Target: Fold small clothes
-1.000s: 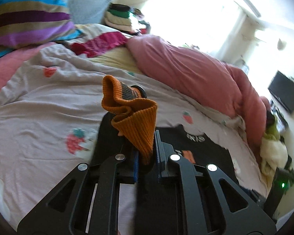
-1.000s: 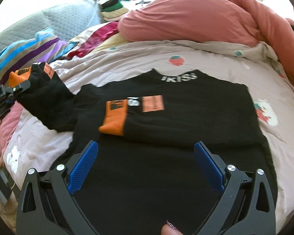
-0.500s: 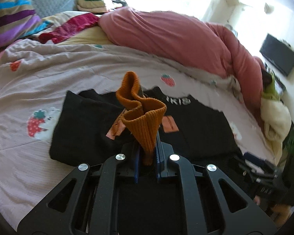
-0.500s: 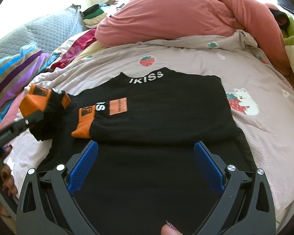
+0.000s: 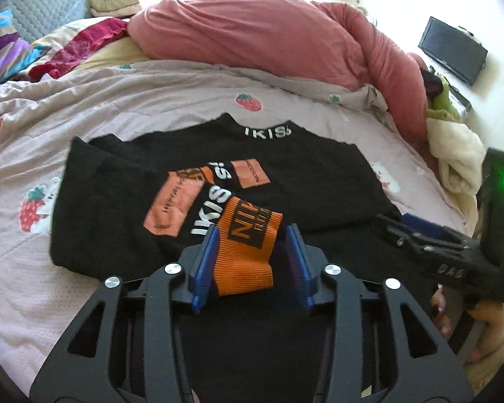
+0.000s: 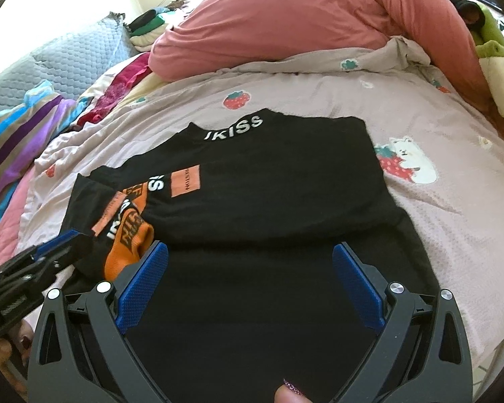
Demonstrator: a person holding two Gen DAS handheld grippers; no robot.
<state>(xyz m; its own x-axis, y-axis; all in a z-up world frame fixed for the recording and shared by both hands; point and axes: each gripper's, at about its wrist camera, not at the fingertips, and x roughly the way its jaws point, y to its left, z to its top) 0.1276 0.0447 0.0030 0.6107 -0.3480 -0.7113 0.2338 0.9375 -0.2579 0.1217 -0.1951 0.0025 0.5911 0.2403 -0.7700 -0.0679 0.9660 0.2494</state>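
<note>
A black sweater [image 5: 302, 174] with white "IKISS" lettering on its collar lies flat on the bed, also in the right wrist view [image 6: 285, 184]. Both sleeves are folded across its front. The orange cuff [image 5: 248, 252] of the left sleeve rests flat on the sweater between the jaws of my left gripper [image 5: 252, 230], which are opening; a gap shows beside the right pad. From the right wrist view, that cuff [image 6: 127, 245] lies beside the left gripper [image 6: 47, 252]. My right gripper [image 6: 250, 248] hovers wide open over the sweater's lower part, holding nothing.
The sweater lies on a pale bedsheet [image 5: 117, 100] printed with strawberries. A bulky pink duvet [image 5: 285, 43] is heaped behind it. A striped pillow [image 6: 16, 141], a red cloth [image 5: 77, 47] and stacked clothes [image 5: 114, 0] are at the back left. Cream and green fabric [image 5: 453, 141] sits right.
My left gripper carried the orange cuff from the left over the sweater's front, lowered it and parted its jaws; the cuff now lies flat. The right gripper stayed wide open.
</note>
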